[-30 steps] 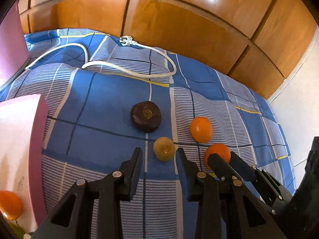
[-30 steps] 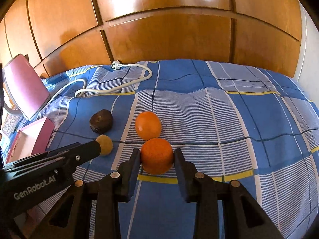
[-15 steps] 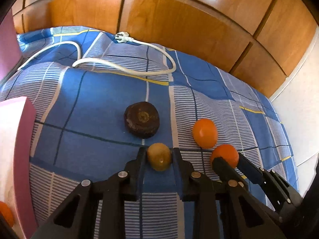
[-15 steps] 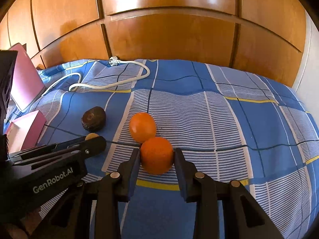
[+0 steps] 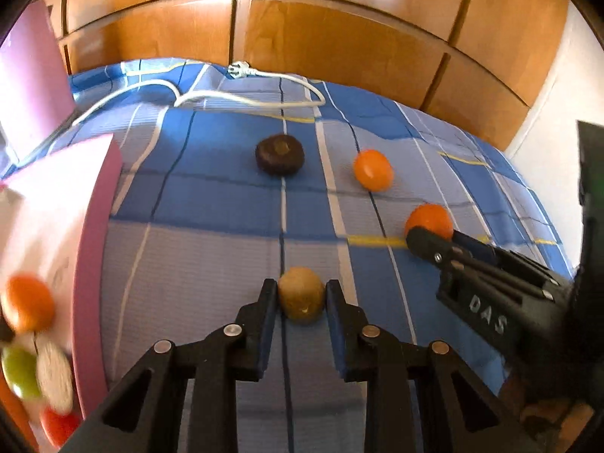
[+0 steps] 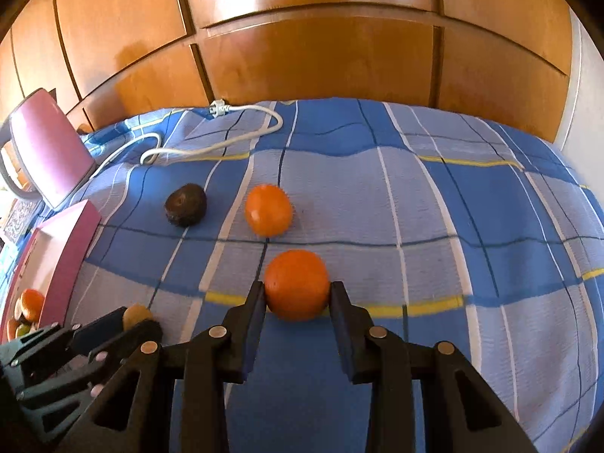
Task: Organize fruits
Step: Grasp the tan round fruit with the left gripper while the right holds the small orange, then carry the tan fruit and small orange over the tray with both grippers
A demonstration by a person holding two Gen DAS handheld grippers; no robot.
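Fruit is held on both sides: the left gripper (image 5: 302, 294) pinches a small yellow-brown fruit (image 5: 301, 294), and the right gripper (image 6: 297, 290) pinches an orange (image 6: 297, 284), both low over the blue checked bedspread (image 6: 453, 196). A second orange (image 6: 268, 209) lies at 12 o'clock from the held one, a dark fruit (image 6: 186, 204) at 10 o'clock. The pink box (image 5: 94, 226) waits at 9 o'clock. I judge that round fruit may slip if the pinch is shallow.
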